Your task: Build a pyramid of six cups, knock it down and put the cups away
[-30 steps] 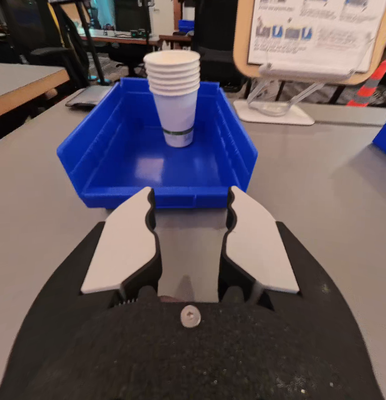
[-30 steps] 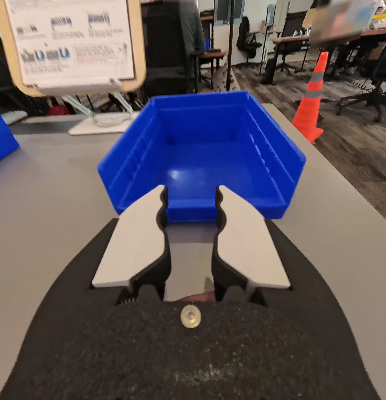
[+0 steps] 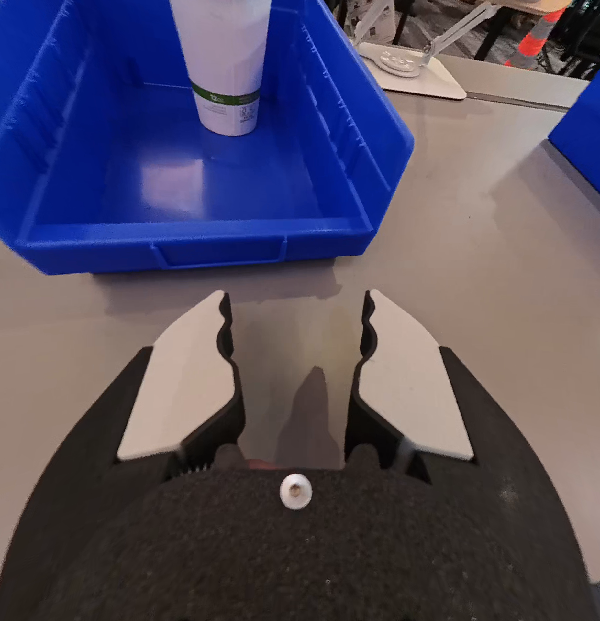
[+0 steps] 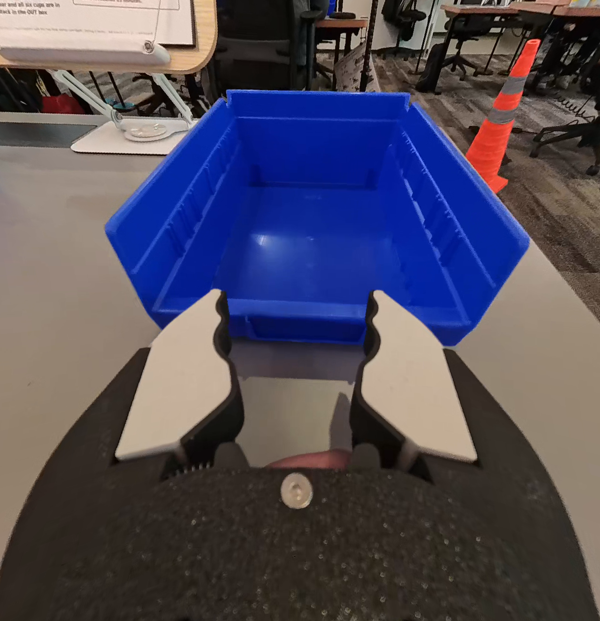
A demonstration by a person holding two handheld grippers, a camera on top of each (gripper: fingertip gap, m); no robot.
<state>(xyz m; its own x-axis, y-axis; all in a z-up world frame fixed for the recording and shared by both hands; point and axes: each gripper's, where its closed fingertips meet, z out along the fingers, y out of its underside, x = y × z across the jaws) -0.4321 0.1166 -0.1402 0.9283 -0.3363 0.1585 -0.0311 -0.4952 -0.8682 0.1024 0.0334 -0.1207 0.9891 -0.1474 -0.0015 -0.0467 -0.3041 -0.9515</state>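
Note:
A stack of white paper cups [image 3: 226,67] with a green band stands upright toward the back of a blue bin [image 3: 197,250]; its top is cut off by the frame. My left gripper [image 3: 297,297] is open and empty above the grey table, just short of this bin's front wall. A second blue bin [image 4: 305,322] in the right wrist view holds nothing. My right gripper [image 4: 297,297] is open and empty, its fingertips at that bin's front wall.
A board on a white stand [image 4: 137,134] sits behind and between the bins. The second bin's corner [image 3: 591,134] shows at the right edge of the left wrist view. An orange cone [image 4: 500,117] stands on the floor beyond the table's right edge.
Both grippers have opened wider, the right one more. The left gripper has moved closer to the bin with the cups and tilted down, so the stack's top is out of frame.

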